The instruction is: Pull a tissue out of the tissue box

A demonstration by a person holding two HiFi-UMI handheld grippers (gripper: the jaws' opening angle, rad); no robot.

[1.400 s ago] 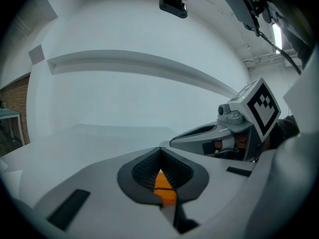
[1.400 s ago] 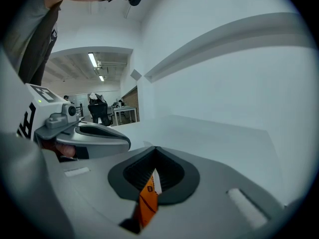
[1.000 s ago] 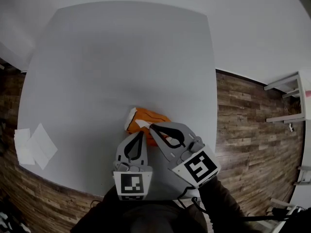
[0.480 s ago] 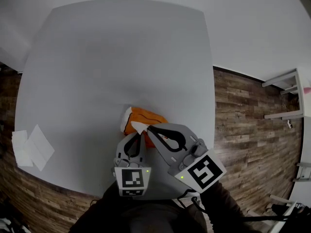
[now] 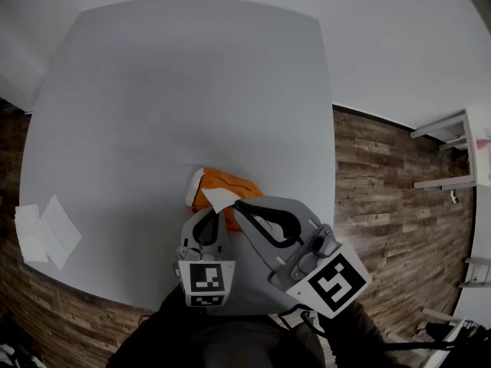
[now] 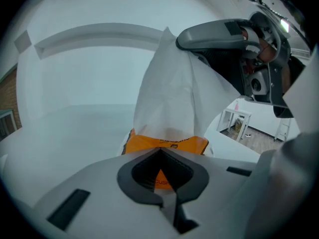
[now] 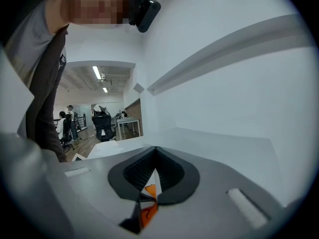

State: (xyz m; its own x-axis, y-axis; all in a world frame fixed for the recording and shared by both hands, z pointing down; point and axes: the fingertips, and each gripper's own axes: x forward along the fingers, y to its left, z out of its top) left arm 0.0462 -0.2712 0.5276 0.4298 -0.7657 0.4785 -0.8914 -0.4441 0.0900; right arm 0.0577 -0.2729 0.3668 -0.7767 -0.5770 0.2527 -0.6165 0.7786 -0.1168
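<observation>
**Tissue pinched above its orange box**

The left gripper has its jaws closed on nothing, with the tips down at the tissue box. The right gripper has its jaws clamped on a white tissue stretched up from the box's top. The box sits near the front of the grey tabletop.

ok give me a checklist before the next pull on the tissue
1. Right gripper shut on tissue: ok.
2. Tissue free of box: not ok, its lower end is inside.
3. Left gripper shut, tips at the box: ok.
4. Left gripper pressing the box down: cannot tell.
5. Box resting on table: ok.
</observation>
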